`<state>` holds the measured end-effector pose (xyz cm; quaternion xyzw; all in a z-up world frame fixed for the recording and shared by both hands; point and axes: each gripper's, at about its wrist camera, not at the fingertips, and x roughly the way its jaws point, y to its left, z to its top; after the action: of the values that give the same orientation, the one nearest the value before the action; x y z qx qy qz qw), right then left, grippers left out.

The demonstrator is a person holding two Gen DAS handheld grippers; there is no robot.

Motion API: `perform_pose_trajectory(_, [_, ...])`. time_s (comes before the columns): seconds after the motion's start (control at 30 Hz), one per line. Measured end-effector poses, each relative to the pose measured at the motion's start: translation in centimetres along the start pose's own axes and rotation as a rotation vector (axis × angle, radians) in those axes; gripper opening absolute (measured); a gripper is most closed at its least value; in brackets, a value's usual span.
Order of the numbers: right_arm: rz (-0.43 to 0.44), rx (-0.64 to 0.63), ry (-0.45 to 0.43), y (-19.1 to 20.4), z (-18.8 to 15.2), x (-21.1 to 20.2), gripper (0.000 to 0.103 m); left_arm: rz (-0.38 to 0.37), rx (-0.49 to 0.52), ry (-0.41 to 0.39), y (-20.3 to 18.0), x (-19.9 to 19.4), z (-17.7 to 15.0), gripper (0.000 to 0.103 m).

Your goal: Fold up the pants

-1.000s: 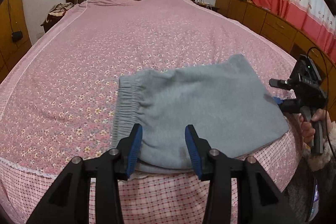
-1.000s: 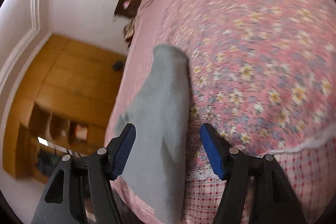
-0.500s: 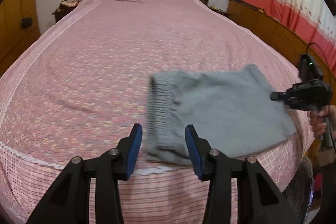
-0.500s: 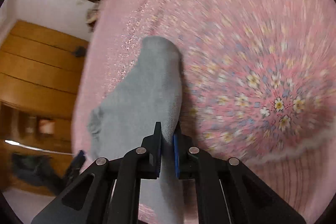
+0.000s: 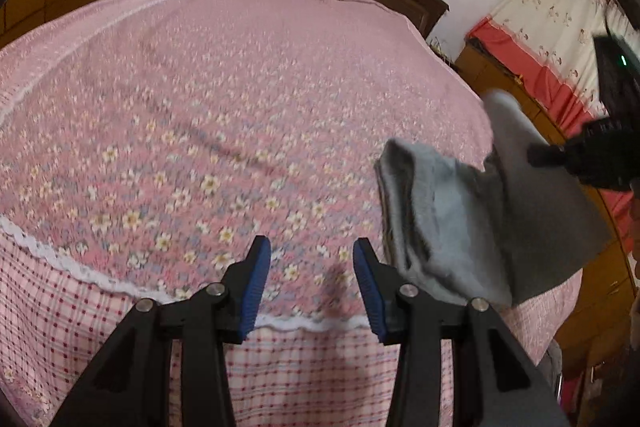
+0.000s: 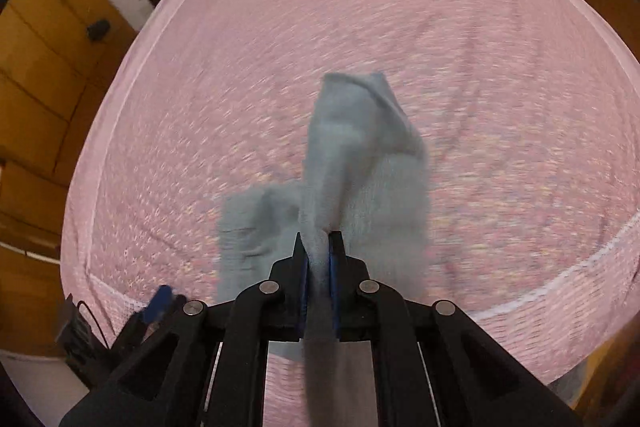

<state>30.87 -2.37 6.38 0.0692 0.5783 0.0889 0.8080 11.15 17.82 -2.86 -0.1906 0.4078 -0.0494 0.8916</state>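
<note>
Grey pants (image 6: 360, 163): clamped in right hand-held gripper (image 6: 318, 259), lifted off bed (image 5: 200, 87).
Left hand-held gripper (image 5: 312, 279): apart, empty, beside pants.
Risk: one-point hold; fold probably sags loose (blurred).

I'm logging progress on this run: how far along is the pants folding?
Done: the grey pants are already folded into a compact bundle. In hand: the right tongs are shut on one edge, lifting it off the floral bedspread; the left tongs are open and empty. Left: laying the bundle down flat.

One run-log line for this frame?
right tool: shut on pants, lifting edge | left tool: open, empty | bed: pants partly raised
</note>
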Motion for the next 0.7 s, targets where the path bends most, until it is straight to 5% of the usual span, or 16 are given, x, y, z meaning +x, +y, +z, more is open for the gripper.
perform_pose_trajectory(0.27, [-0.059, -0.064, 0.065, 6.1, -1.1, 4.0, 0.010, -0.044, -0.074, -0.044, 2.8, -2.8, -0.4, 0.047])
perform_pose_trajectory(0.7, [-0.136, -0.081, 0.038, 9.3, -1.2, 6.5, 0.010, -0.028, -0.087, -0.059, 4.1, -4.7, -0.7, 0.047])
